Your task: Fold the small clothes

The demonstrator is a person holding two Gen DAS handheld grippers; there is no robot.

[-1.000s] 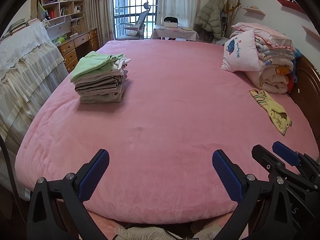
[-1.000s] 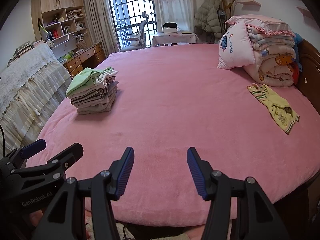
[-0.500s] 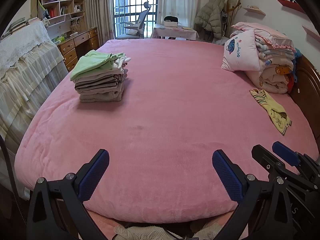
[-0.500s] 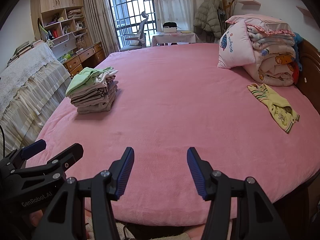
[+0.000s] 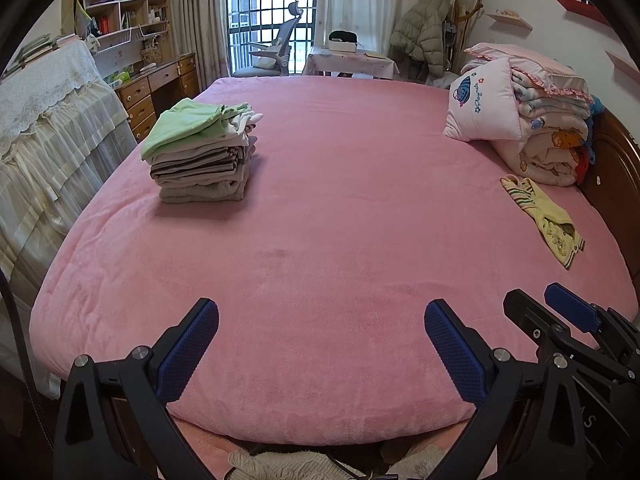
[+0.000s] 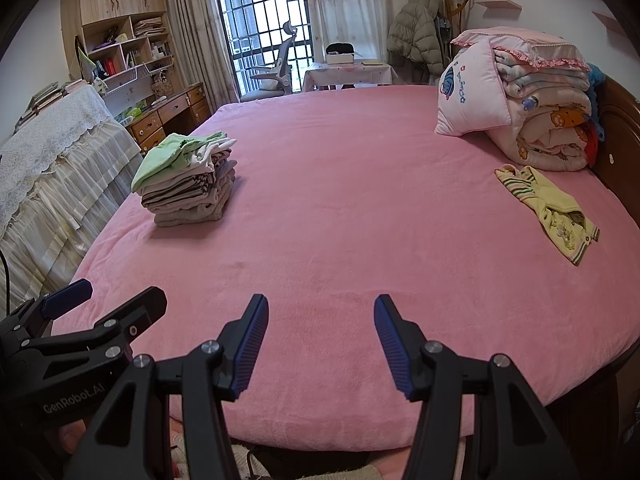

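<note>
A small yellow garment with striped trim (image 5: 542, 216) lies crumpled and unfolded at the right side of the pink bed (image 5: 340, 208), near the headboard; it also shows in the right wrist view (image 6: 548, 210). A stack of folded clothes with a green piece on top (image 5: 202, 156) sits at the left of the bed, and appears in the right wrist view (image 6: 186, 180) too. My left gripper (image 5: 320, 344) is open and empty above the bed's near edge. My right gripper (image 6: 320, 344) is open and empty beside it, far from both garments.
A pile of folded quilts with a pink pillow (image 5: 524, 120) stands at the back right against the wooden headboard (image 5: 616, 172). A lace-covered piece of furniture (image 5: 48, 120) and a desk with drawers (image 5: 156, 88) run along the left. A chair and small table stand by the window.
</note>
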